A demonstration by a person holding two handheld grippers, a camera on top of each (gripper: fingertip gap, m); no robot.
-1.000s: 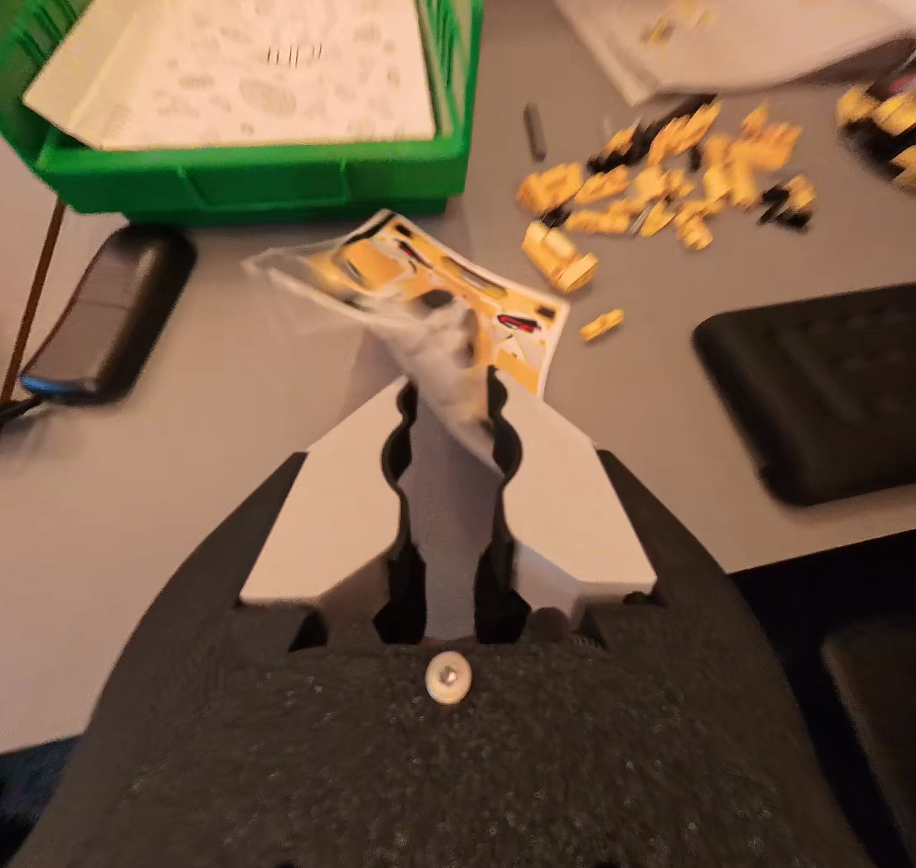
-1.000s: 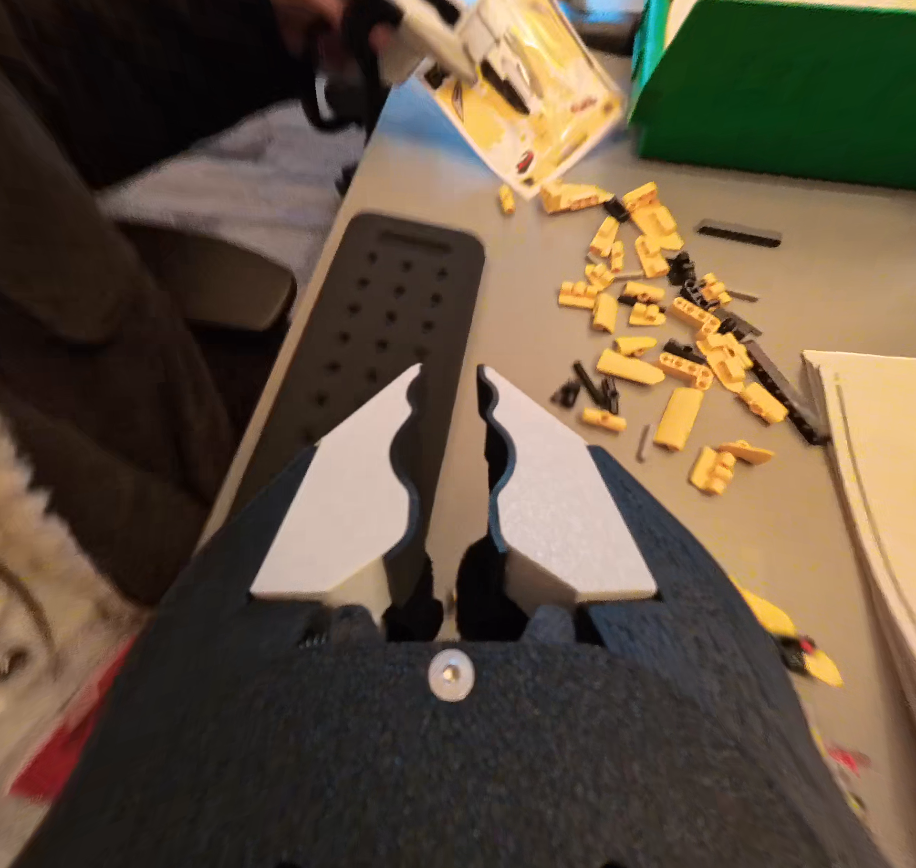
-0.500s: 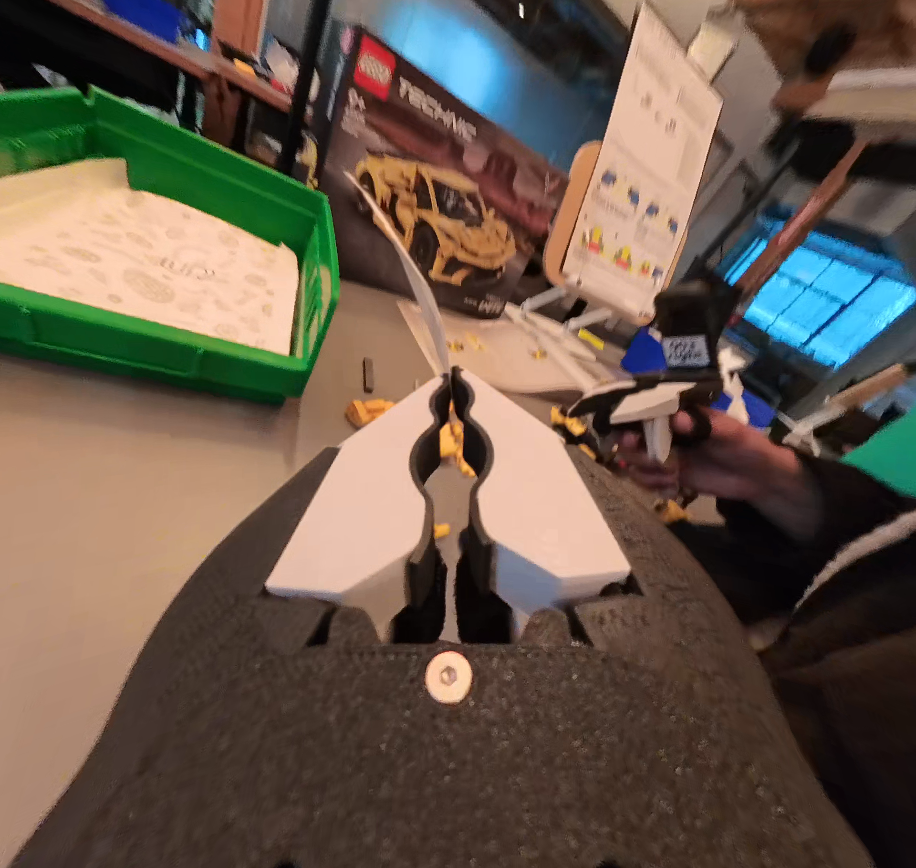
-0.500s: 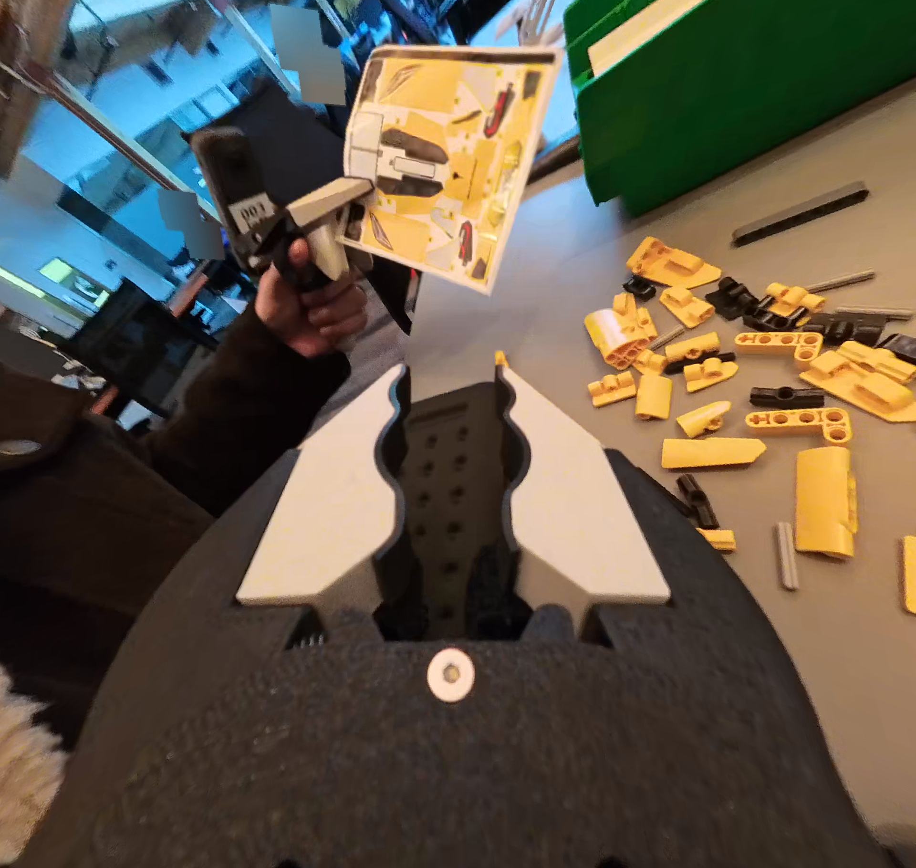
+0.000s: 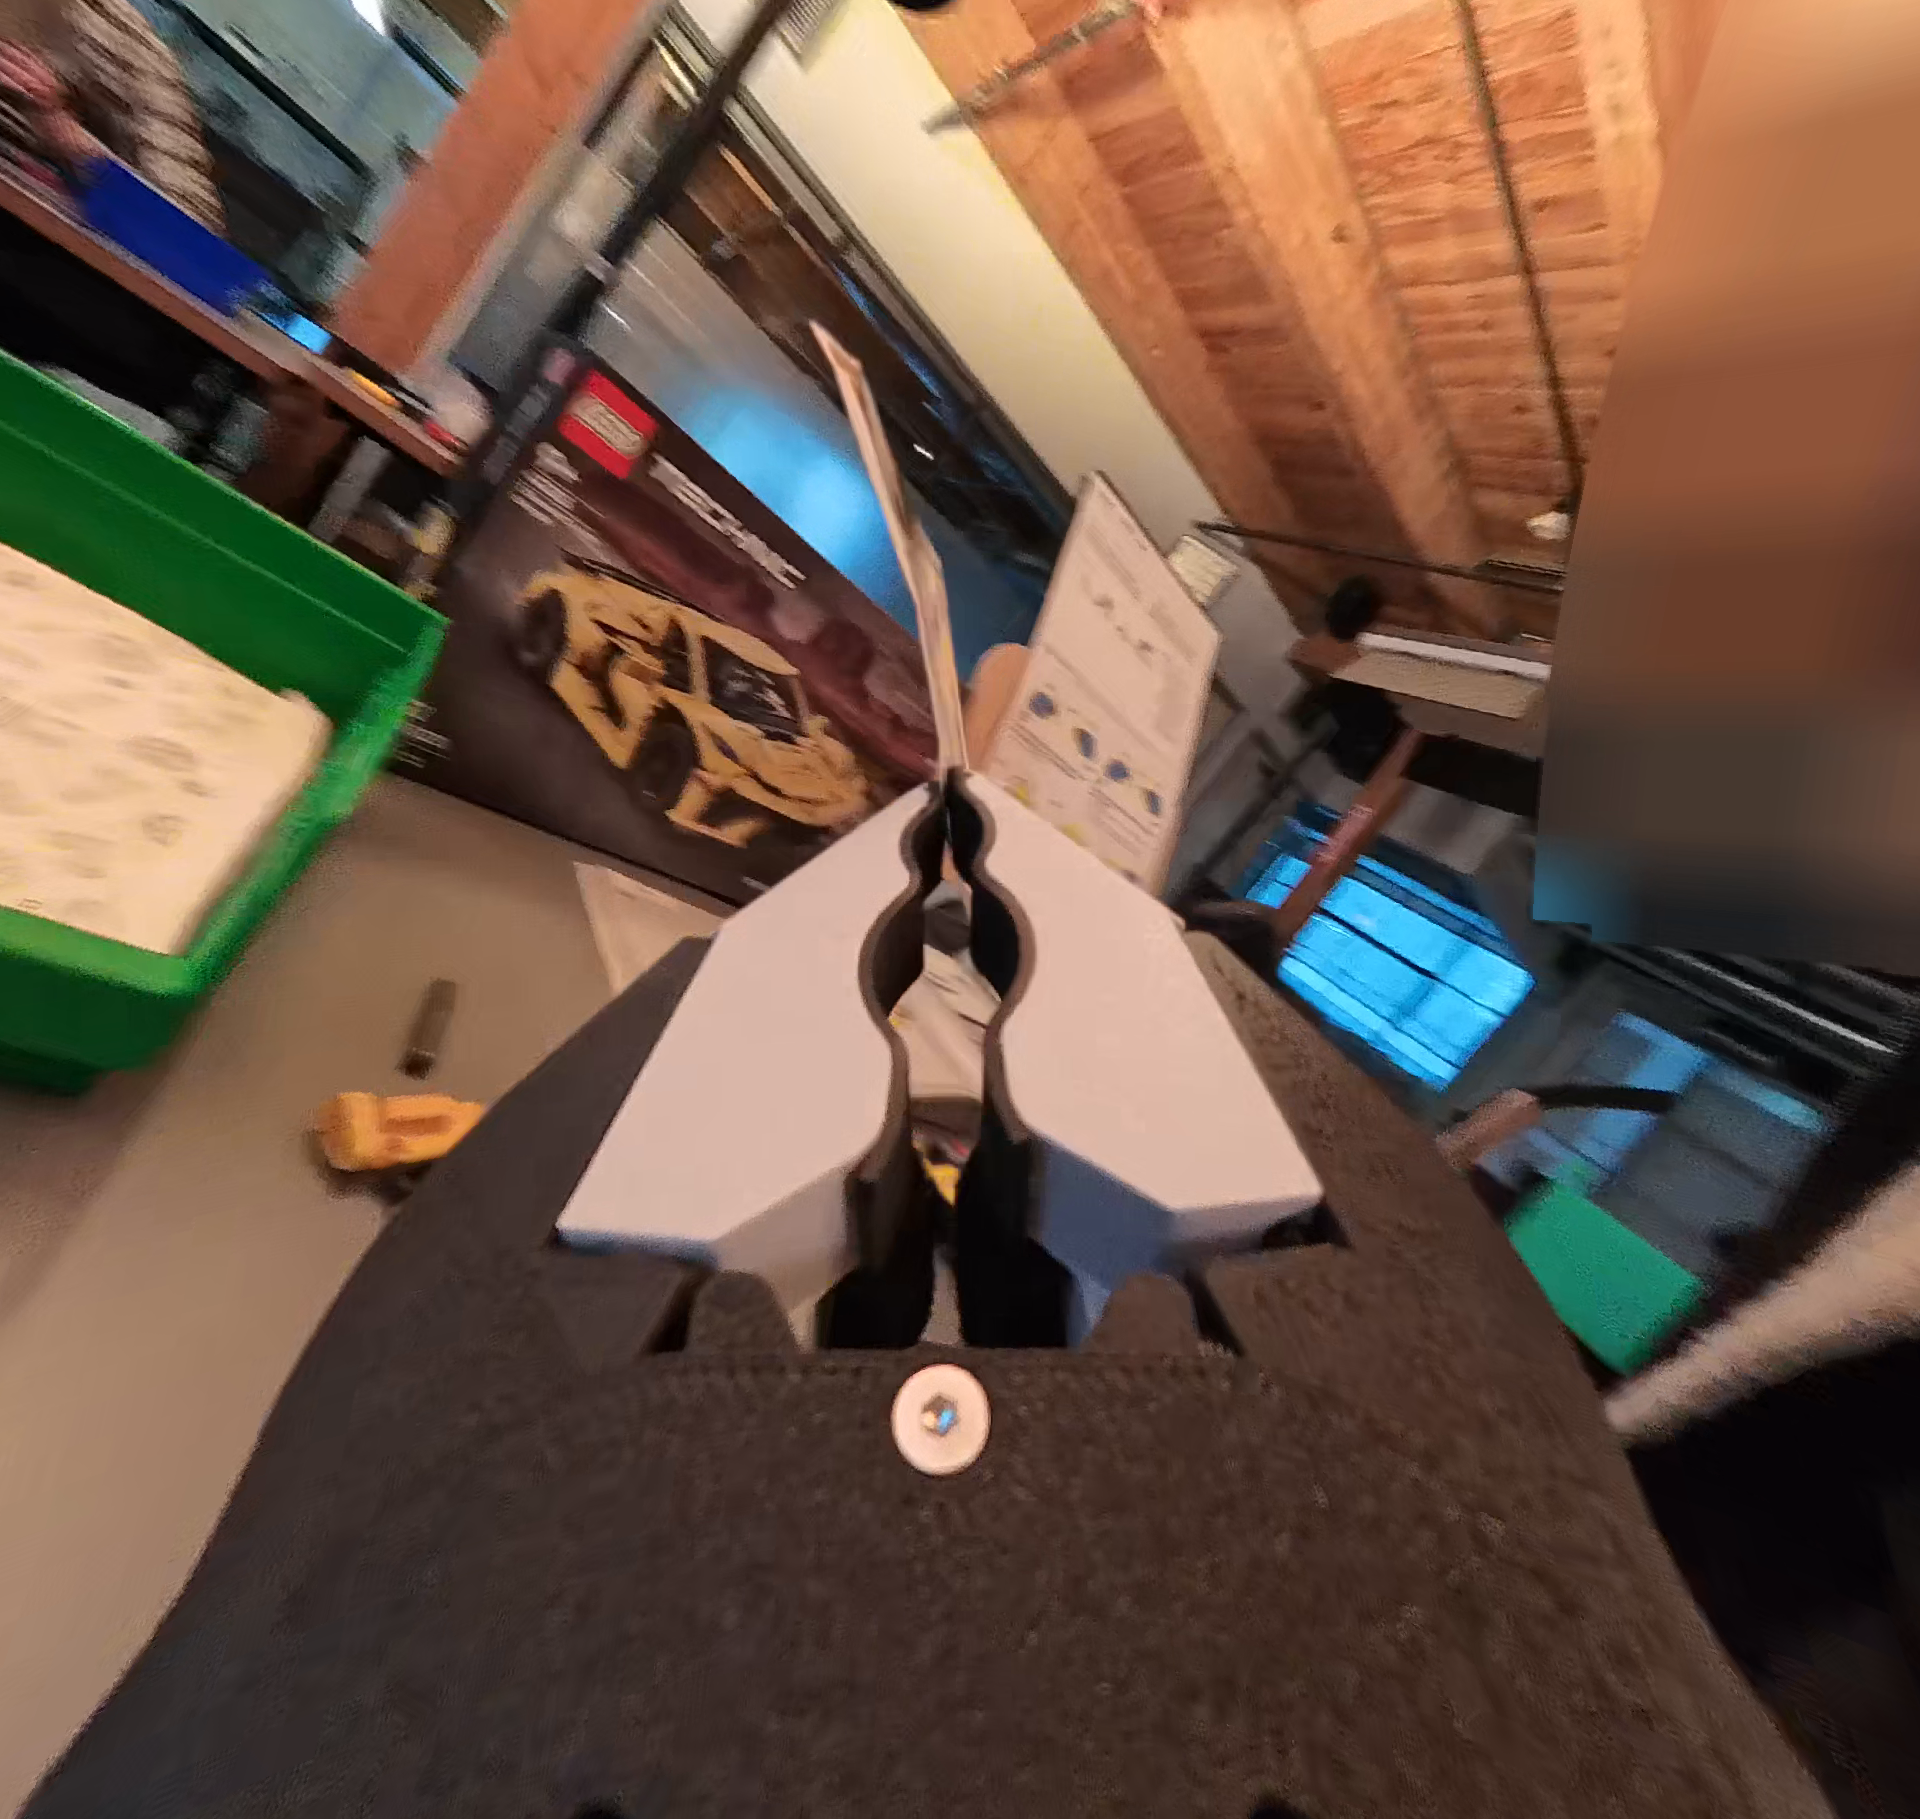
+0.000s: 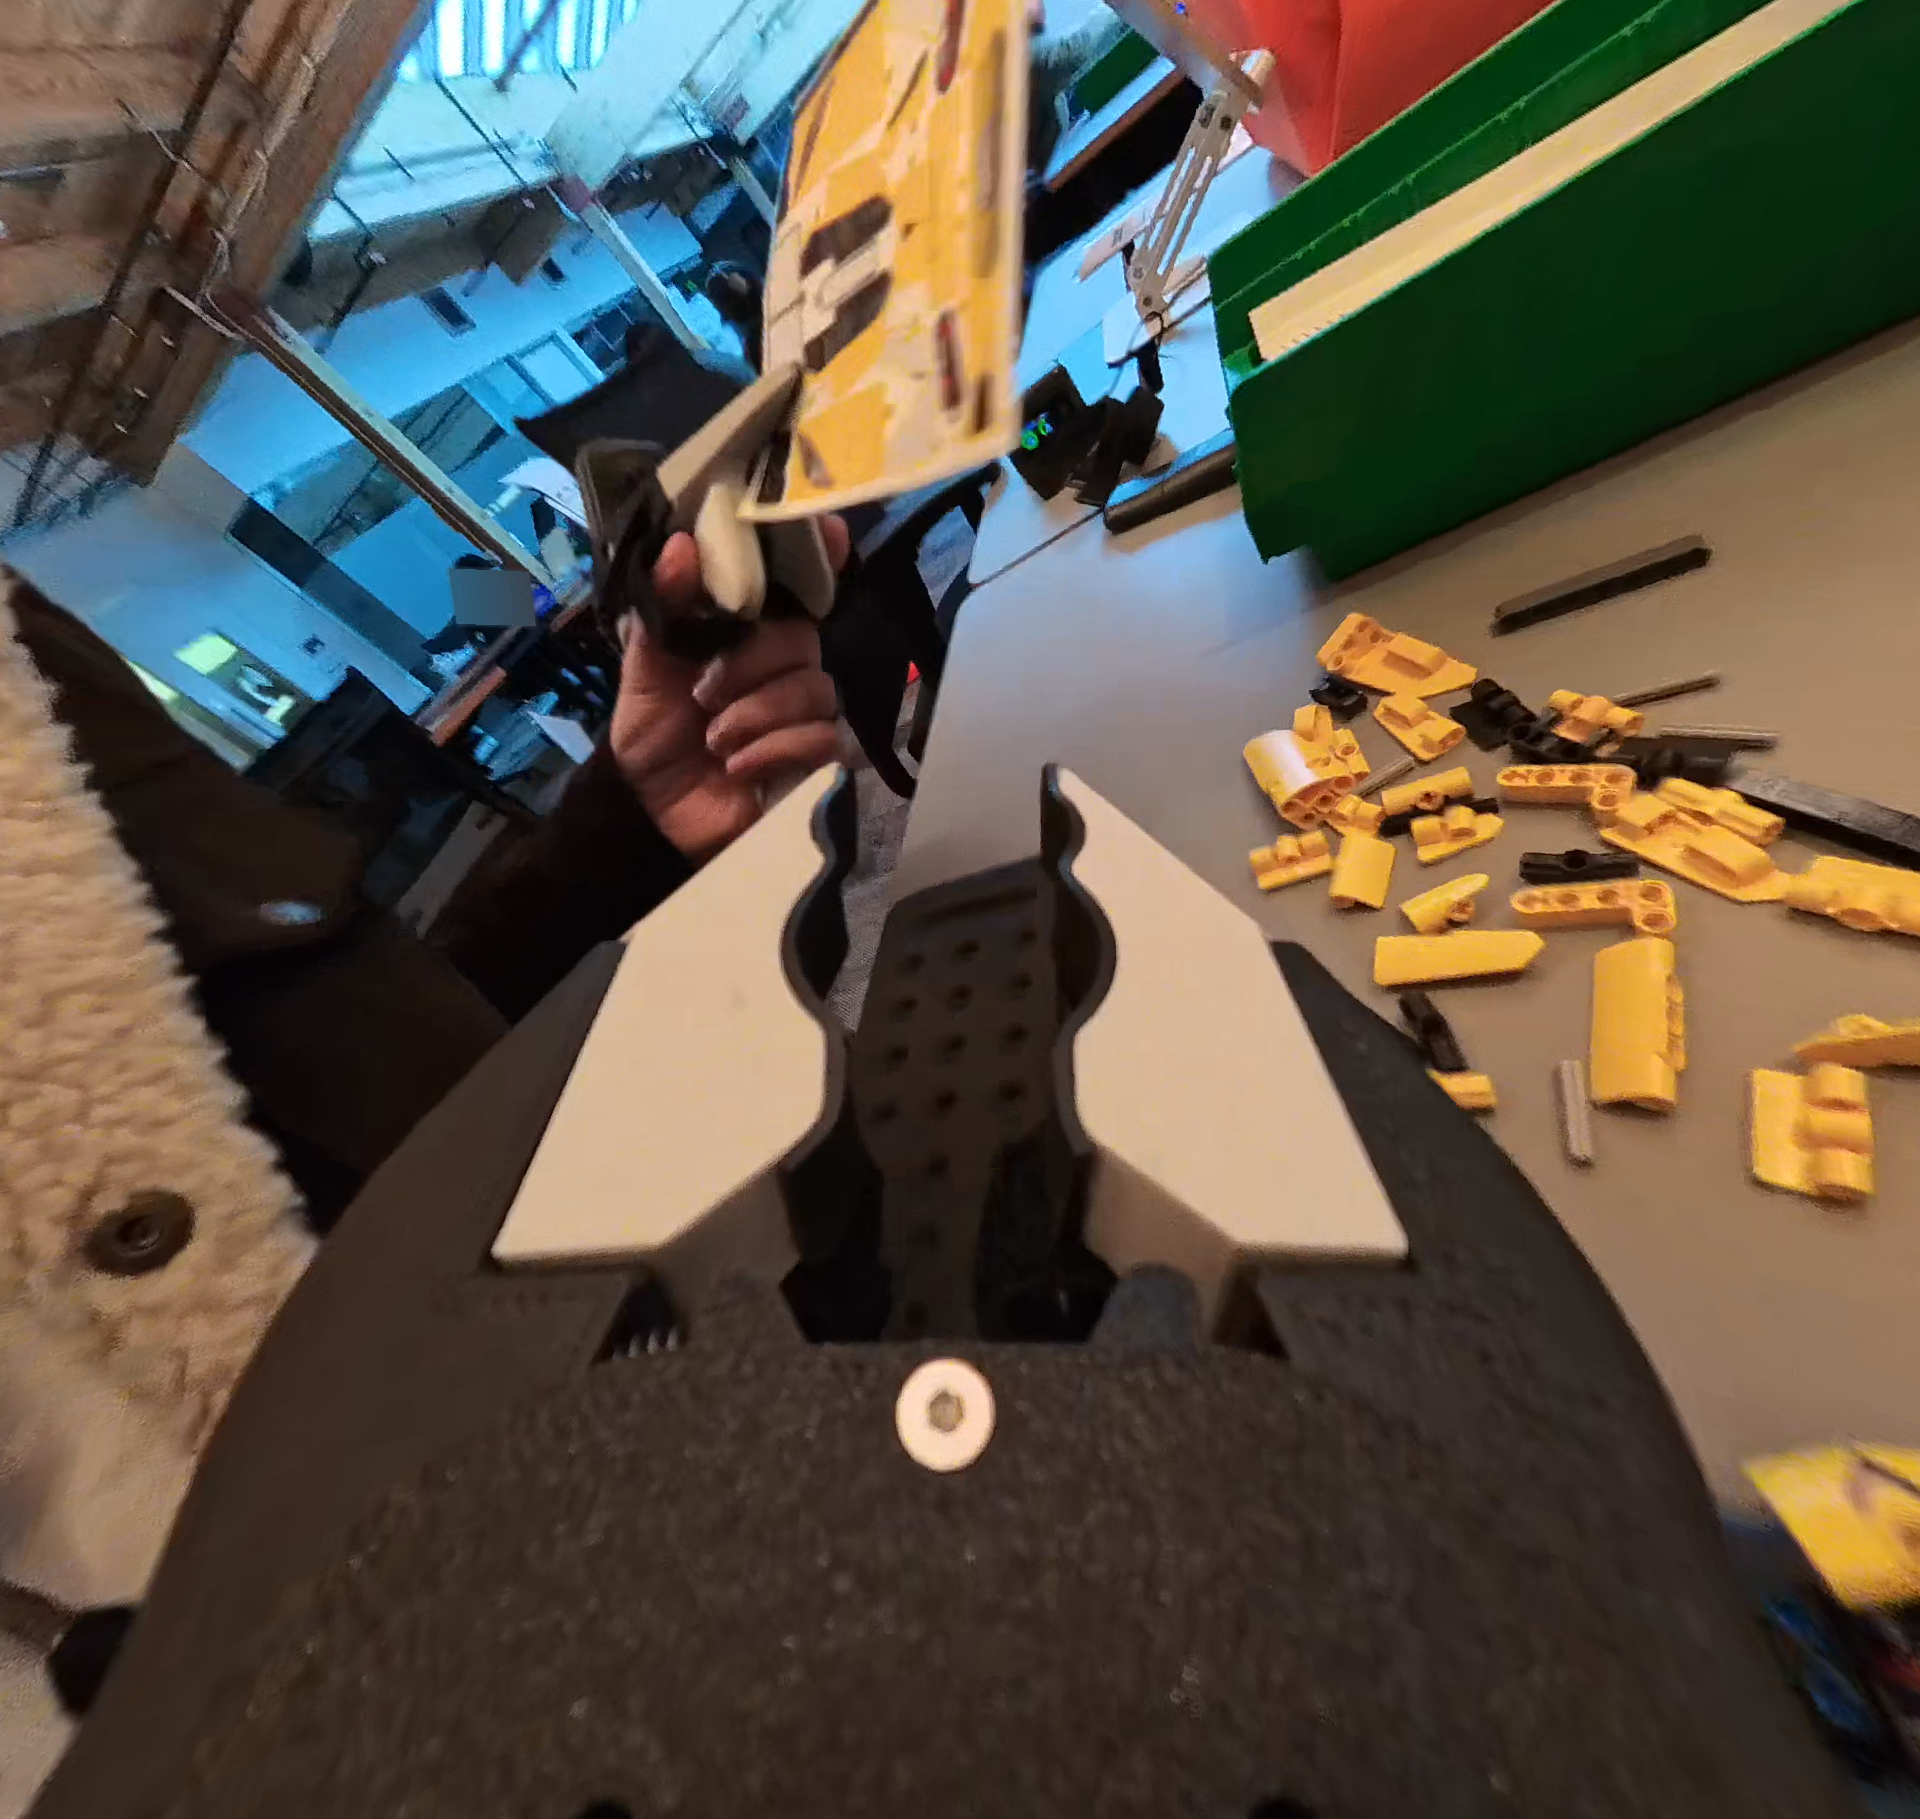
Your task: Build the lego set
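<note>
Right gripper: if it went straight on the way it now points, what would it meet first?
Probably the black perforated pad, which lies on the table directly between the open fingers of the right gripper. Beyond it the table edge and open room follow. Depth is hard to judge; the raised sticker sheet sits above that line.

Wrist cams tilted upward, close above table (image 6: 1195, 626) — both show green bin (image 5: 260, 585).

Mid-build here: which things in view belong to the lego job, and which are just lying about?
Job:
left gripper, pinching the sticker sheet
right gripper, empty
yellow and black lego pieces
set box

Lying about:
green bin
black perforated pad
</note>
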